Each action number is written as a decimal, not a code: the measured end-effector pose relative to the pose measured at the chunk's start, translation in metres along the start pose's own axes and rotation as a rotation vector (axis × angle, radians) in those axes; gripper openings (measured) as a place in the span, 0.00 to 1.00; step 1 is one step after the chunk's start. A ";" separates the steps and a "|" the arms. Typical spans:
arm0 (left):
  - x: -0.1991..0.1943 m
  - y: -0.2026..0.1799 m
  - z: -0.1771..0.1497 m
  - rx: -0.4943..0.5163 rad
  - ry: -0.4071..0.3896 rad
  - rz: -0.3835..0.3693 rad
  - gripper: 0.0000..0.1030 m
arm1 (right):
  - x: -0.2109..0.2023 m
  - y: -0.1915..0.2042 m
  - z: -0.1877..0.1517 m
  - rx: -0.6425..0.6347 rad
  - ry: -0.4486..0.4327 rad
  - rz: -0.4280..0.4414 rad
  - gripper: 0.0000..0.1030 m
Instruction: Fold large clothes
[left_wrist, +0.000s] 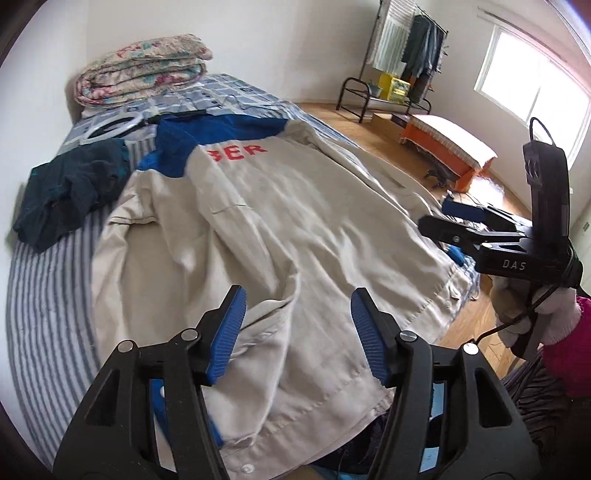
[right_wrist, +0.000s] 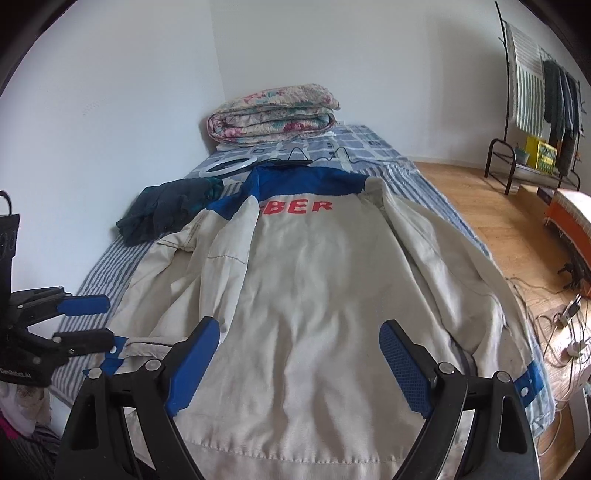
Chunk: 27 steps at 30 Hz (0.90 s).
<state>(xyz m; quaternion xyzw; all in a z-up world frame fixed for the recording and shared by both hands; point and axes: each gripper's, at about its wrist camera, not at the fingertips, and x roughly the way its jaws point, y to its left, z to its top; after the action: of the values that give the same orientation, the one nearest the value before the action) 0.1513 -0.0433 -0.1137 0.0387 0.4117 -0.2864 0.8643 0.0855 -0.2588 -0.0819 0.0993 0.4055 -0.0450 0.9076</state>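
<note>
A large beige work jacket (left_wrist: 280, 229) with a blue yoke and red letters lies back-up on the striped bed; it also fills the right wrist view (right_wrist: 314, 295). Both sleeves are folded in over the back. My left gripper (left_wrist: 297, 332) is open and empty above the jacket's hem near the left sleeve cuff; it also shows at the left of the right wrist view (right_wrist: 98, 321). My right gripper (right_wrist: 299, 363) is open and empty above the hem's middle; it shows at the right edge of the bed in the left wrist view (left_wrist: 439, 218).
A dark green garment (left_wrist: 70, 192) lies bunched on the bed's left side. A folded floral quilt (right_wrist: 273, 114) sits at the bed head, with a white ring light (right_wrist: 227, 167) and cable. A clothes rack (left_wrist: 410, 55) and an orange bench (left_wrist: 447, 144) stand on the wooden floor.
</note>
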 end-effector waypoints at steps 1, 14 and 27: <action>-0.004 0.012 -0.003 -0.011 -0.004 0.044 0.60 | 0.001 0.000 -0.002 0.016 0.014 0.019 0.88; 0.033 0.175 -0.042 -0.254 0.159 0.295 0.59 | 0.052 0.070 -0.024 0.044 0.212 0.263 0.82; 0.088 0.196 0.017 -0.427 0.106 0.042 0.59 | 0.122 0.056 -0.025 0.300 0.353 0.257 0.77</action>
<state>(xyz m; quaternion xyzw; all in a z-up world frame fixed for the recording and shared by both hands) 0.3102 0.0735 -0.2002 -0.1215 0.5069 -0.1722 0.8359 0.1578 -0.1985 -0.1811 0.2900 0.5304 0.0292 0.7961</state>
